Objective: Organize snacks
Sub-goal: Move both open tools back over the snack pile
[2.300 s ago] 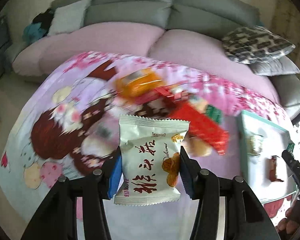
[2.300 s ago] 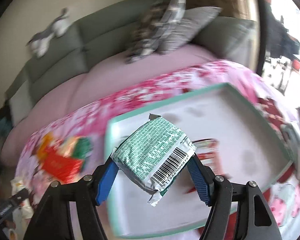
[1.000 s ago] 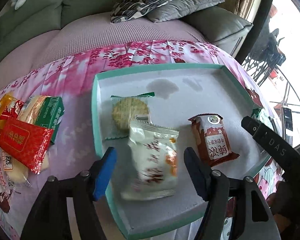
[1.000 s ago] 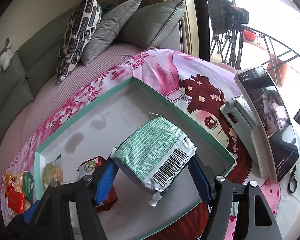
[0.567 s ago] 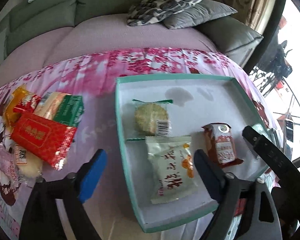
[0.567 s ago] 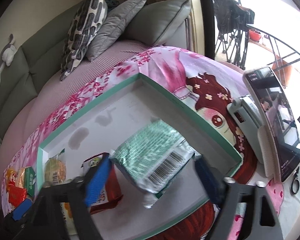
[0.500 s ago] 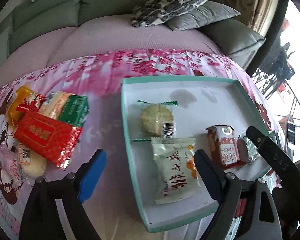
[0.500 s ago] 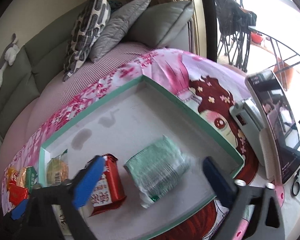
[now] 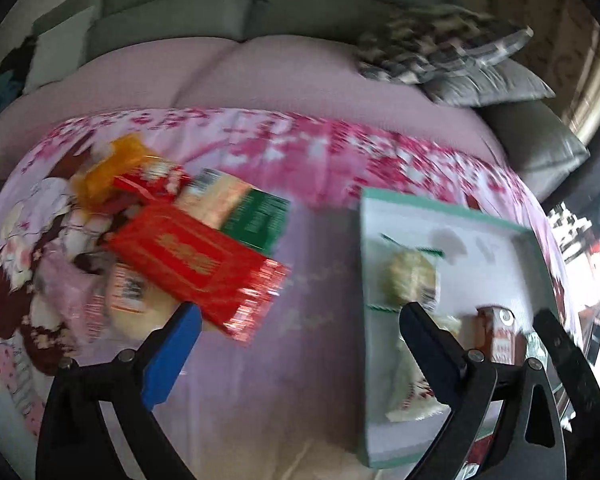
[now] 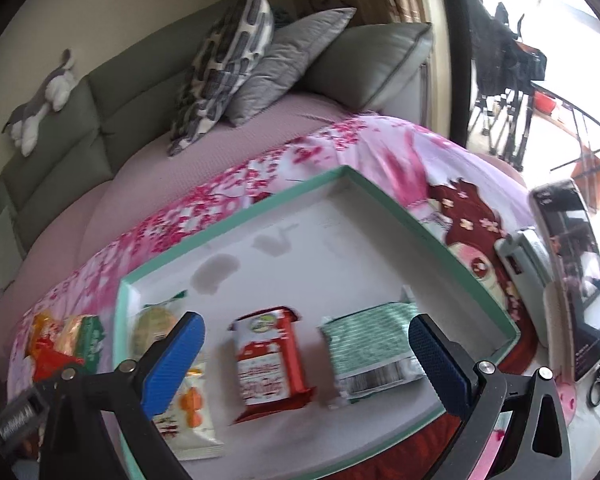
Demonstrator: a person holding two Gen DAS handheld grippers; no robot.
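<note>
A teal-rimmed white tray (image 10: 428, 224) on the pink cloth holds a green-patterned packet (image 10: 372, 348), a red packet (image 10: 268, 356), a white packet with orange print (image 10: 188, 412) and a round cracker packet (image 10: 152, 320). My right gripper (image 10: 304, 360) is open and empty above the tray's near side. My left gripper (image 9: 296, 344) is open and empty over the cloth between the tray (image 9: 364, 248) and a loose pile: a red packet (image 9: 196, 264), a green-and-cream packet (image 9: 248, 208) and an orange packet (image 9: 108, 168).
A phone on a stand (image 10: 572, 276) is right of the tray. A grey sofa with pillows (image 10: 236, 56) and a pink seat cover (image 9: 236, 76) lies behind. The pile also shows in the right wrist view (image 10: 64, 344).
Both grippers let go of their packets into the tray and opened wide. The left gripper has swung left toward the loose pile. The right gripper has pulled back a little.
</note>
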